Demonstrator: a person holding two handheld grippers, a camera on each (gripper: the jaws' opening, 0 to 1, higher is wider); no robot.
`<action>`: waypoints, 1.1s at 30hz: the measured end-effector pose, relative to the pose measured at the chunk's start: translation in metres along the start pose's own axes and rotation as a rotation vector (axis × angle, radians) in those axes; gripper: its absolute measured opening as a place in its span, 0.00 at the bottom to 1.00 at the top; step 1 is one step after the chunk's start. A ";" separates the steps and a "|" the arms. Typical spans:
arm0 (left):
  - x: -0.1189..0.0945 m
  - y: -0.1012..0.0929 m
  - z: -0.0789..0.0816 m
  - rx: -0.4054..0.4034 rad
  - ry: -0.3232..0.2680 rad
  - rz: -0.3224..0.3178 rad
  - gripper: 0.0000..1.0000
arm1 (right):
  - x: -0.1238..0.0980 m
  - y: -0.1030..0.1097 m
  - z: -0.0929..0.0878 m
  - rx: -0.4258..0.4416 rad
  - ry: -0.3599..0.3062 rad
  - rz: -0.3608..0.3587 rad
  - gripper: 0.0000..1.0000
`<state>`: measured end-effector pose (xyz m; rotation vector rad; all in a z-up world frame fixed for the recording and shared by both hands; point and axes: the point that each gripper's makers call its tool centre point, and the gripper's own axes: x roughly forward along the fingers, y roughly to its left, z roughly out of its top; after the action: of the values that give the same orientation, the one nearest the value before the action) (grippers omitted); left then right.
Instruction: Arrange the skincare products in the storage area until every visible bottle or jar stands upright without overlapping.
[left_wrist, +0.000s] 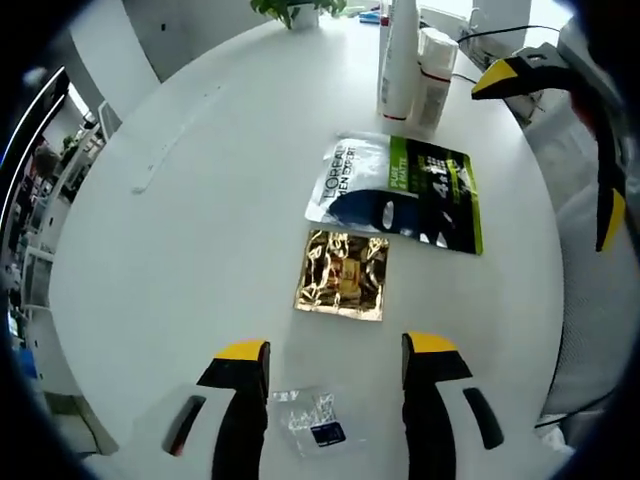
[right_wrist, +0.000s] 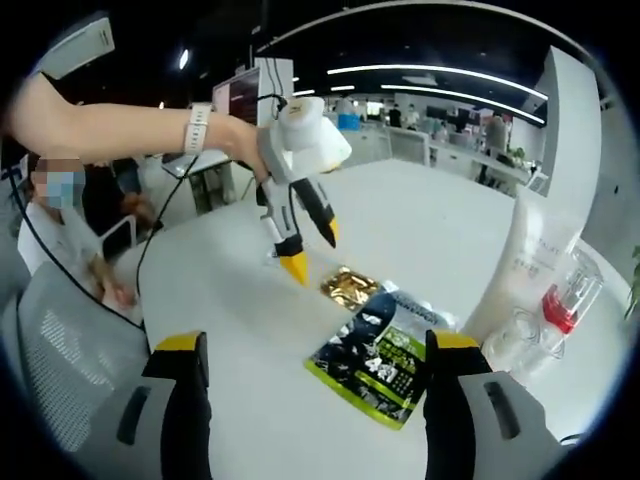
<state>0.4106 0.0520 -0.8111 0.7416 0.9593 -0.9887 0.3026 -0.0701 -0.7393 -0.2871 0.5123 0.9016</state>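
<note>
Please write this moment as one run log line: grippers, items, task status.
left hand-held gripper: open, above clear sachet | right hand-held gripper: open, empty | gold sachet, green pack: flat on table | bottles: upright | status: unfinished

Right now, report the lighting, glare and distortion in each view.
Left gripper view: even bright light; the gold sachet glints; fisheye bends the white table edge. Right gripper view: dim room with bright ceiling strip lights; the white bottle curves at the rim.

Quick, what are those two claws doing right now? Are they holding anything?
Left claw: open, holding nothing, above the white table.
Right claw: open, holding nothing.
</note>
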 end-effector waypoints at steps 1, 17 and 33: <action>-0.002 -0.001 -0.002 -0.007 0.002 0.001 0.57 | 0.000 0.000 0.000 0.000 0.001 0.000 0.89; -0.016 0.006 -0.050 -0.178 0.049 0.072 0.60 | -0.001 0.006 0.009 -0.009 -0.021 0.011 0.89; -0.009 0.006 -0.064 -0.259 0.069 0.090 0.59 | -0.004 0.004 0.007 -0.003 -0.019 0.002 0.87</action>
<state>0.3937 0.1123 -0.8280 0.5986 1.0812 -0.7468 0.2997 -0.0673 -0.7315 -0.2809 0.4935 0.9066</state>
